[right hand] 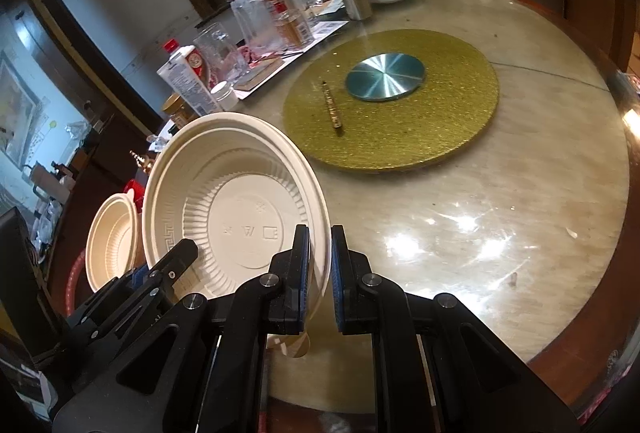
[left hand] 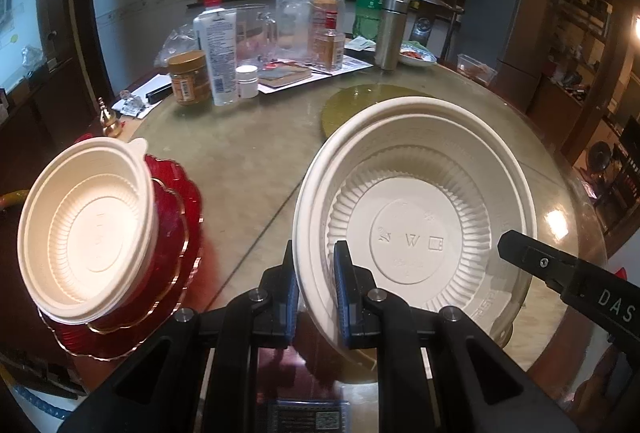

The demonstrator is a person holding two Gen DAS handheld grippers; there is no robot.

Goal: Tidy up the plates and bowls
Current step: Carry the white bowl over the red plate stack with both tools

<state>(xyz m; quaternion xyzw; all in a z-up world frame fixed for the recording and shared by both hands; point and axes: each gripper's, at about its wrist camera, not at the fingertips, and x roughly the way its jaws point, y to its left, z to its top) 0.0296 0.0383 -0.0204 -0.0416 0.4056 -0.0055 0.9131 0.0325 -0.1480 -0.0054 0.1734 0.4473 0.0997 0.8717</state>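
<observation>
A large cream bowl (left hand: 416, 209) is held tilted above the round table, its inside facing me. My left gripper (left hand: 316, 273) is shut on its left rim. My right gripper (right hand: 320, 269) is shut on its right rim; the bowl also shows in the right wrist view (right hand: 236, 209). One finger of the right gripper (left hand: 560, 269) shows at the right of the left wrist view. A smaller cream bowl (left hand: 86, 229) rests on stacked red plates (left hand: 176, 233) at the table's left edge, left of the left gripper. It also shows in the right wrist view (right hand: 112, 241).
A gold round mat (right hand: 392, 105) with a metal disc (right hand: 384, 75) and a pen (right hand: 332, 109) lies at the table centre. Bottles, jars, a steel flask (left hand: 390, 31) and a dish of food (left hand: 416, 56) crowd the far side. The table edge (right hand: 592, 329) curves close at right.
</observation>
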